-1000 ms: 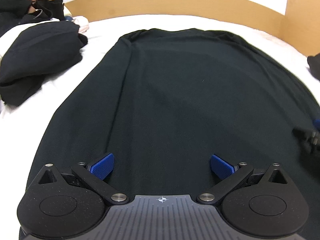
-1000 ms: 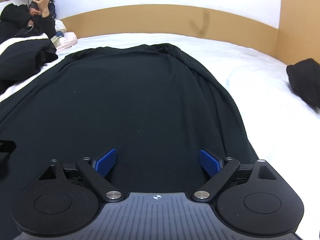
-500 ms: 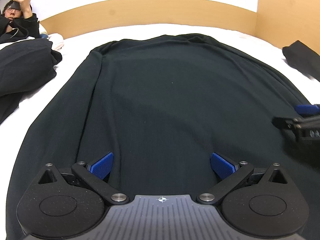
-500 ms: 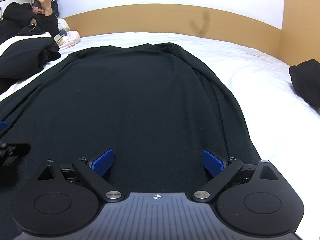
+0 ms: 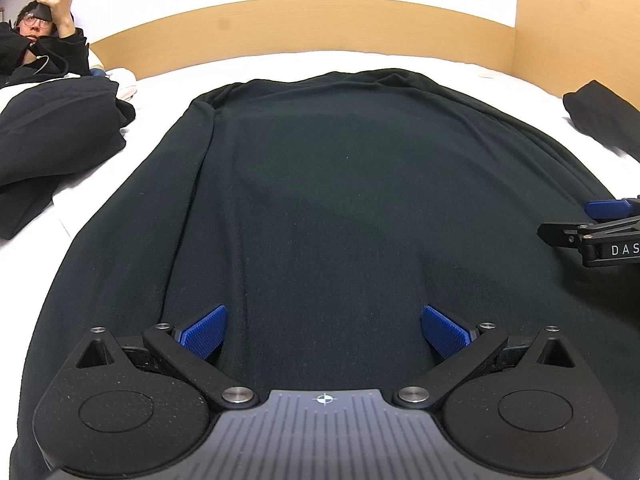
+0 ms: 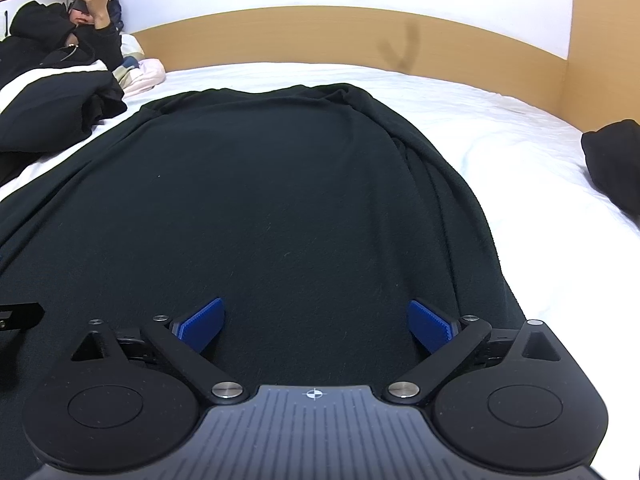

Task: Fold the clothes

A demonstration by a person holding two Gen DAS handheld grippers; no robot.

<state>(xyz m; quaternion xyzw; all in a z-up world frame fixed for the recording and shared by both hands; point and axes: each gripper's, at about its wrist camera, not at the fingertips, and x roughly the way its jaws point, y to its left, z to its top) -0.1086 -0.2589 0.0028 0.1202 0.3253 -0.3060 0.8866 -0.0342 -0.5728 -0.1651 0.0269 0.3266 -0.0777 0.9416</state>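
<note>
Dark knitted fabric, a large black garment (image 5: 340,208), is lying spread lengthwise on the white bed sheet (image 6: 520,168), reaching from the near edge under both tools to the far side, near the curved wooden headboard (image 5: 304,24). Its left and right sides are already showing long folds or ridges running near to far, so the sides may be turned inward; I cannot tell how many folds it has. The left gripper (image 5: 324,330) is hovering over the near left part of the cloth, its blue ribbed pads (image 5: 204,330) standing wide apart and holding nothing. The right gripper (image 6: 316,326) is hovering over the near right part, also wide and empty. In my judgement, both tools are getting ready to take the near hem. To do this well, each claw should be going down at one near corner, pinching all layers together, and both should be lifting evenly so the cloth is not twisting. A black bundle (image 5: 52,136) is lying at the far left beside a resting person (image 6: 72,36), and another dark piece (image 6: 616,160) at the far right.
</note>
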